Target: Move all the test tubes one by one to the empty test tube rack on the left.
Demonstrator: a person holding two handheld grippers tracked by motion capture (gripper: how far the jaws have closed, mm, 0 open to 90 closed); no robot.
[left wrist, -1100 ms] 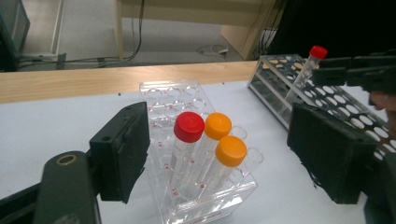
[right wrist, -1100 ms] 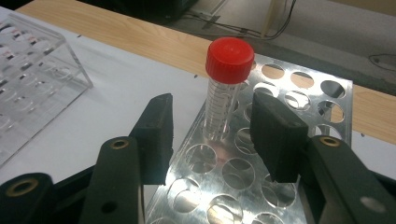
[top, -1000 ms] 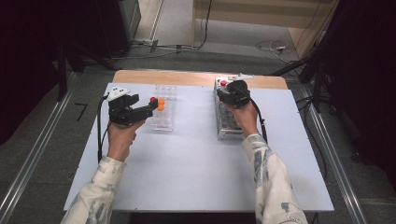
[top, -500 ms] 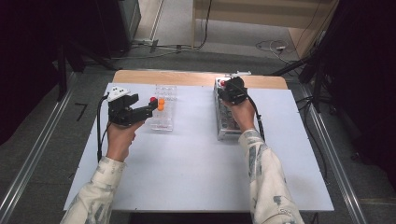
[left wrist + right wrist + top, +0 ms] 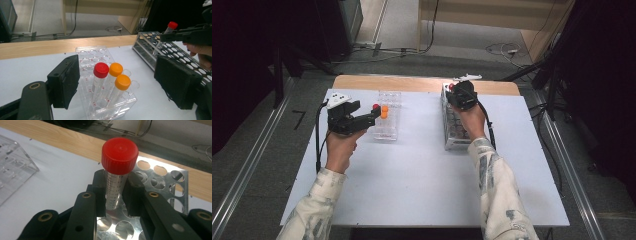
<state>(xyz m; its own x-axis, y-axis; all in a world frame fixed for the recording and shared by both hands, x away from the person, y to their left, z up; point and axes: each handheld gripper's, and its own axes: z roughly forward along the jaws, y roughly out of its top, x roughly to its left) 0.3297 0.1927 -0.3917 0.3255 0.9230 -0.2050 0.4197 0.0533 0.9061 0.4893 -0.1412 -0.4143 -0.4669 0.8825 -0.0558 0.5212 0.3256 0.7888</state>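
In the high view, the left gripper (image 5: 373, 114) hovers at the near left side of a clear plastic rack (image 5: 388, 122) on the pale table (image 5: 422, 190), its jaws standing apart with nothing between them; small red and orange caps show at the rack just past the jaw tips. Across the table, well apart from it, the right gripper (image 5: 455, 91) sits over the far end of a metal perforated rack (image 5: 454, 136), near the wooden strip (image 5: 412, 83) at the table's far edge, and a spot of red shows at its tip. In the left gripper view, the two black pads stand wide on either side of the clear plastic rack (image 5: 105, 82), touching nothing; three capped tubes stand in its near end, a red-capped one (image 5: 100, 77) and two orange-capped tubes (image 5: 118, 77) just beside it, all leaning slightly. Farther off at the right, the right gripper (image 5: 166, 37) holds a tilted red-capped tube (image 5: 165, 35) above the metal perforated rack (image 5: 172, 53). In the right gripper view, the jaws have just been closing and now clamp on the red-capped tube (image 5: 115, 185) below its cap, the pads pressing its graduated clear body from both sides; the tube's lower end points down at the holes of the metal perforated rack (image 5: 162, 175).
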